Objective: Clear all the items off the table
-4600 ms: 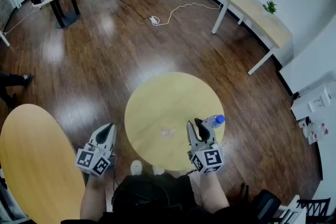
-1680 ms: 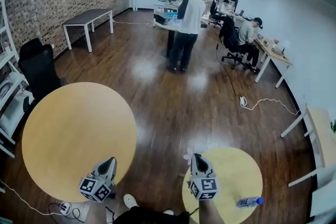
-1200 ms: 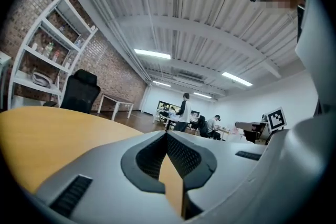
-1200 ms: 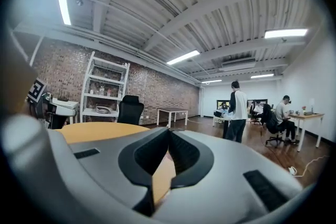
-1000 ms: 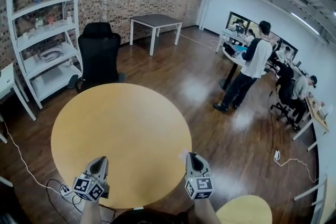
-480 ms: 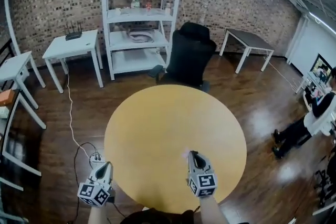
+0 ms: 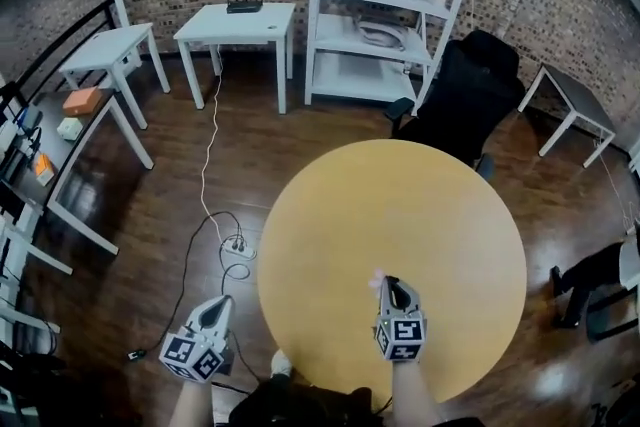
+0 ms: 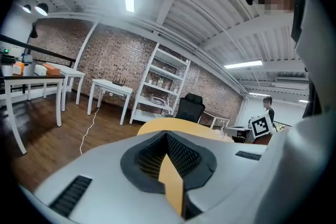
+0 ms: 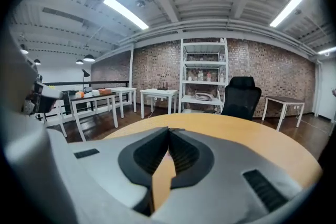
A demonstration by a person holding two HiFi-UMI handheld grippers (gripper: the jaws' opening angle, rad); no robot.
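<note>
In the head view my right gripper [image 7: 387,285] hangs over the near part of a large round yellow table [image 7: 400,205]. It is shut on a small crumpled pale pink scrap [image 7: 378,276] that sticks out past the fingertips. The right gripper view shows the jaws [image 9: 168,132] closed together, with the bare tabletop [image 9: 252,139] stretching ahead. My left gripper [image 7: 219,306] is off the table's left side, over the wooden floor, shut and holding nothing. Its own view shows the closed jaws [image 8: 167,135] and the table's edge [image 8: 176,124] beyond.
Behind the table stand a black office chair [image 7: 470,90] and a white shelf rack [image 7: 385,10]. White side tables [image 7: 235,25] line the left. A white cable and power strip [image 7: 232,243] lie on the floor near the table. A person's legs [image 7: 590,280] show at the right edge.
The view has swung away from the small round table with the bottle to the large round table. My right gripper has carried the pink scrap over it. Both grippers stay shut.
</note>
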